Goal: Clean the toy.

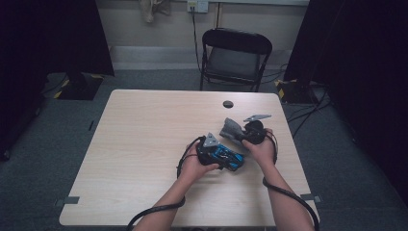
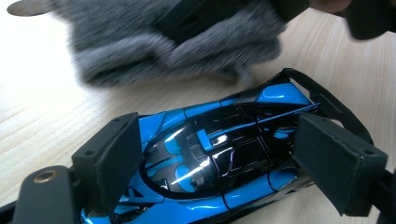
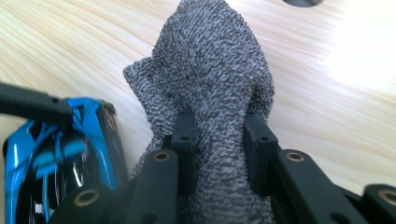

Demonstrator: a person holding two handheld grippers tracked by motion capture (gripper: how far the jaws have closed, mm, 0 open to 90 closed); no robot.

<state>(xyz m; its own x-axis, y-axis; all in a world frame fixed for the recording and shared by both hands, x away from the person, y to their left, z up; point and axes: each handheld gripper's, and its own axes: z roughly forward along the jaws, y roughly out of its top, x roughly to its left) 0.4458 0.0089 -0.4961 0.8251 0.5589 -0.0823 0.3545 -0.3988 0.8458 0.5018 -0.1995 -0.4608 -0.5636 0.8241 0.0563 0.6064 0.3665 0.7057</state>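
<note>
A blue and black toy car lies on the light wooden table near its front right. My left gripper is shut on the car, one pad on each of its sides. My right gripper is shut on a grey fluffy cloth, which bulges out ahead of its jaws. The cloth hangs just beyond the car, close to its rear wing; whether it touches the car I cannot tell.
A round dark cable hole sits in the table near its far edge. A black folding chair stands behind the table. Cables trail from both grippers over the table's front edge.
</note>
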